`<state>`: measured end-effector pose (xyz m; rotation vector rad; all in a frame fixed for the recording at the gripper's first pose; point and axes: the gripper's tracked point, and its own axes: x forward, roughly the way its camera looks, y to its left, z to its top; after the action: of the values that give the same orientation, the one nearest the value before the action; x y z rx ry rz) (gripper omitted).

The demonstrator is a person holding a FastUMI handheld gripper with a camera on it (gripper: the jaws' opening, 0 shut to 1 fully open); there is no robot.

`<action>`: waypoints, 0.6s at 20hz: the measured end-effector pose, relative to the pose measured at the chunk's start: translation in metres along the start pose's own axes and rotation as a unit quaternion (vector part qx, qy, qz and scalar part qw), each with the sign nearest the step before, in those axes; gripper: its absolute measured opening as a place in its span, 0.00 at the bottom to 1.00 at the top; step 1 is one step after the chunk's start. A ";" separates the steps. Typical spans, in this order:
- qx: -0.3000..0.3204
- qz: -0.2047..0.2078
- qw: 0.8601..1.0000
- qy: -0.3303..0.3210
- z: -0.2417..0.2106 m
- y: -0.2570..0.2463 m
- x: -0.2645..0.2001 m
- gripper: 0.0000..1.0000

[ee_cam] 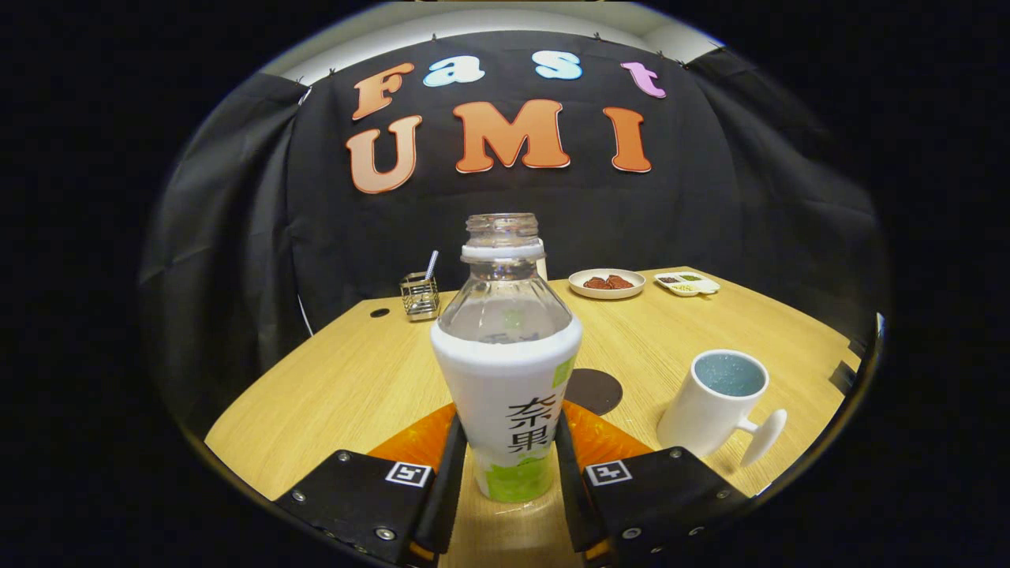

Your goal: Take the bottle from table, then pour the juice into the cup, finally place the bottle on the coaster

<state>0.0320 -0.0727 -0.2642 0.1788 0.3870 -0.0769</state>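
1. I see a wooden table point(339, 379) before the black cloth wall.
2. My gripper point(509, 473) is closed to bottle width, both fingers pressing the upright, uncapped bottle point(506, 379).
3. The cup point(714, 406) stands right of it; the dark coaster point(596, 390) lies just behind the bottle, with open tabletop left.

Even, fairly bright light from overhead leaves soft shadows beside the cup point(714, 410) and a pale sheen on the table point(331, 386). Focus is sharp throughout, though the fisheye lens bows the table's edges strongly.
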 end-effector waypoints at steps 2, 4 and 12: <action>0.039 0.017 0.999 -0.012 0.012 0.007 -0.003 0.57; 0.079 0.035 0.996 -0.022 0.022 0.012 -0.006 0.56; 0.239 0.064 0.968 -0.037 0.048 0.008 -0.005 0.56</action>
<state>0.0463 -0.0736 -0.2176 0.6763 0.2750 -0.0475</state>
